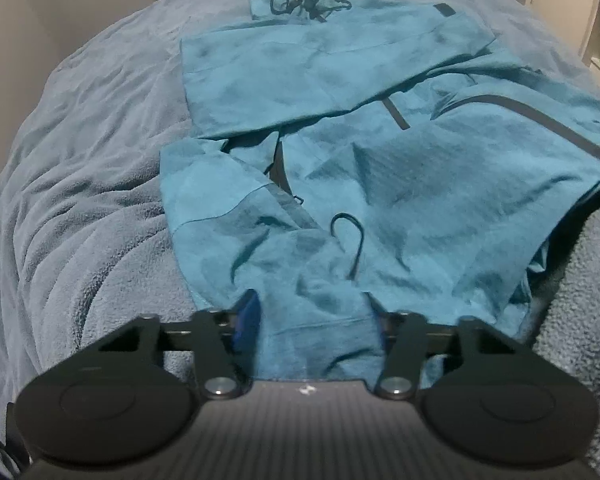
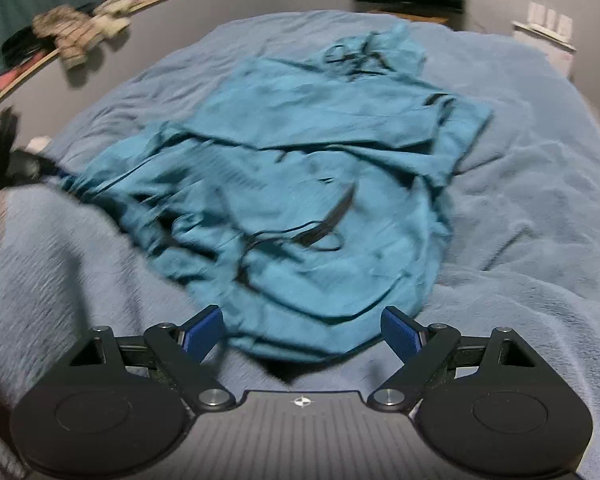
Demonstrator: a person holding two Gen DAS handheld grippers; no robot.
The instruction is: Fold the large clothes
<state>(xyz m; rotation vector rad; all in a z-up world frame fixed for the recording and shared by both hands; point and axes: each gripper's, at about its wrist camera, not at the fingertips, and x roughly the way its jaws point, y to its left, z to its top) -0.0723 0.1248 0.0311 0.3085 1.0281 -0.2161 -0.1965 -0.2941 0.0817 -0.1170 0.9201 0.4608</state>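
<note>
Teal jacket (image 2: 300,184) sprawls on blanket (image 2: 520,208); shelf (image 2: 80,36) (cluttered) behind.

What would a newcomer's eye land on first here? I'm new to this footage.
The teal jacket, rumpled and half folded in the middle of the grey-blue blanket. Next, the left gripper with jacket fabric between its fingers, while the right gripper is open at the near hem.
</note>
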